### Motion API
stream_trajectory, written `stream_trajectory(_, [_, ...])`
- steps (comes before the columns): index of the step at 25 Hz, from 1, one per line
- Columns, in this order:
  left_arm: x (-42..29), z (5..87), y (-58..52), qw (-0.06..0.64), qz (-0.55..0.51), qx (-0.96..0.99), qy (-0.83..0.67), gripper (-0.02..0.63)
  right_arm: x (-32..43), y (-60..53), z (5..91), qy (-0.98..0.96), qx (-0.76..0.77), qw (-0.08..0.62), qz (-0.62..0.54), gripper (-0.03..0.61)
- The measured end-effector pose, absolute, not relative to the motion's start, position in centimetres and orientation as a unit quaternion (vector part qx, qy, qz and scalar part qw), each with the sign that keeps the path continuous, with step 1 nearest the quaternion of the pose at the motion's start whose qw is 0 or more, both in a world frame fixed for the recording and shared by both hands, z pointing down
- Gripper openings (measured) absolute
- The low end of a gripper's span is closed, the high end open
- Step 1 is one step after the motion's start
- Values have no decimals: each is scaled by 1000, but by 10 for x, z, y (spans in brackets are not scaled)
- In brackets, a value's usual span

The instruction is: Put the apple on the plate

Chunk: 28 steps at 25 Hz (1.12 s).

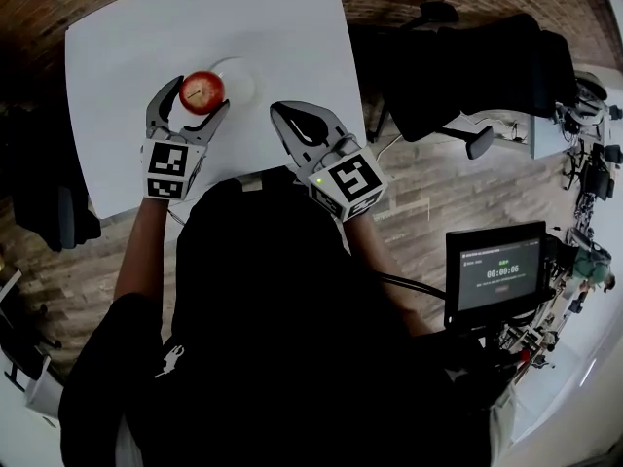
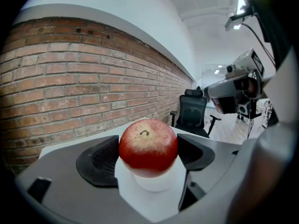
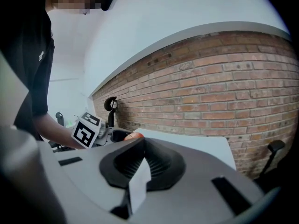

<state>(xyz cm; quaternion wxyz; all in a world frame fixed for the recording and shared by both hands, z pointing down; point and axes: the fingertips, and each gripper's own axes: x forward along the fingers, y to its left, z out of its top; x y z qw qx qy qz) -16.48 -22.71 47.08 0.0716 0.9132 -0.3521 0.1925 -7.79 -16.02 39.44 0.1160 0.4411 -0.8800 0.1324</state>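
A red apple (image 1: 202, 91) sits between the two pads of my left gripper (image 1: 201, 95), which is shut on it from both sides. The apple hangs at the near-left edge of a small white plate (image 1: 239, 78) on the white table (image 1: 243, 17). In the left gripper view the apple (image 2: 148, 146) fills the gap between the dark pads, with the plate (image 2: 154, 185) just below it. My right gripper (image 1: 284, 115) is over the table to the right of the plate, shut and holding nothing. From the right gripper view (image 3: 142, 146) a sliver of the apple (image 3: 136, 136) shows.
Black office chairs (image 1: 458, 66) stand on the brick-patterned floor right of the table. A monitor (image 1: 496, 272) and cluttered equipment are at the far right. Another dark chair (image 1: 44, 202) is left of the table. A brick wall (image 2: 70, 87) rises behind the table.
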Motion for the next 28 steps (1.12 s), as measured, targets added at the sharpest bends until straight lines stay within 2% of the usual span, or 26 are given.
stream_trajectory(3, [-172, 480, -225, 84, 191, 906, -369, 393, -86, -163, 390, -892, 420, 117, 121, 3])
stream_trajectory(7, [-116, 499, -236, 91, 208, 898, -378, 393, -32, -178, 396, -897, 405, 124, 123, 3])
stream_trajectory(14, [-82, 534, -247, 93, 221, 891, -385, 393, -4, -184, 410, -898, 394, 137, 139, 3])
stream_trajectory(28, [-80, 575, -248, 86, 253, 887, -376, 393, 3, -170, 416, -882, 417, 158, 155, 3])
